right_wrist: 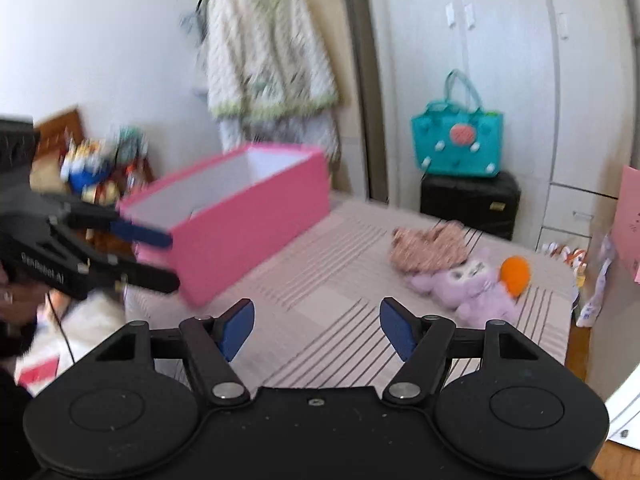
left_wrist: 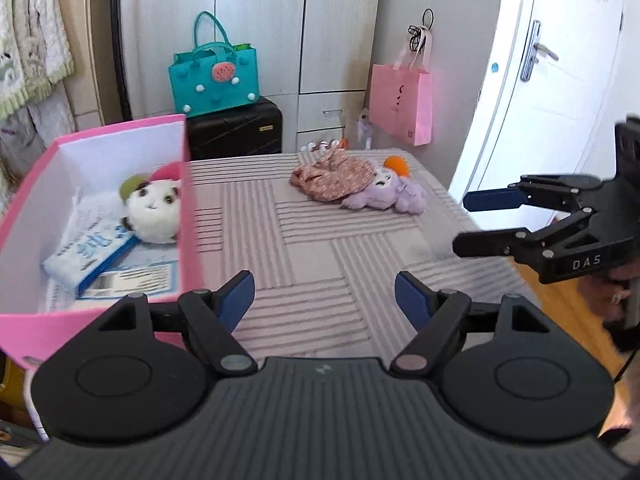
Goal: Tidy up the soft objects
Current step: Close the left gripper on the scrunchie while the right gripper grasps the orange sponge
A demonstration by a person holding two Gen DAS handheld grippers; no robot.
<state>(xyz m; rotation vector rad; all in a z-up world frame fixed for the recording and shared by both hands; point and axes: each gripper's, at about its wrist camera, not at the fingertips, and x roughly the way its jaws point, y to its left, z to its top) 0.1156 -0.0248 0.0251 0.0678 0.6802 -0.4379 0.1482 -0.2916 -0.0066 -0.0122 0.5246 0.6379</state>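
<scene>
A pink box (left_wrist: 100, 132) stands on the left of the striped bed (left_wrist: 312, 248); it also shows in the right wrist view (right_wrist: 248, 224). Inside lie a white round plush (left_wrist: 154, 212) and a blue-white packet (left_wrist: 90, 256). A purple plush (left_wrist: 394, 194) with an orange ball (left_wrist: 397, 165) and a floral pink cloth (left_wrist: 332, 178) lie at the bed's far right; they also show in the right wrist view as the plush (right_wrist: 472, 288) and the cloth (right_wrist: 430, 248). My left gripper (left_wrist: 325, 300) is open and empty above the bed. My right gripper (right_wrist: 317, 328) is open and empty.
A teal bag (left_wrist: 214, 80) sits on a black suitcase (left_wrist: 236, 130) before the wardrobe. A pink paper bag (left_wrist: 400, 104) hangs at the right. A white door (left_wrist: 540, 80) stands right of the bed. A jacket (right_wrist: 268, 52) hangs on the wall.
</scene>
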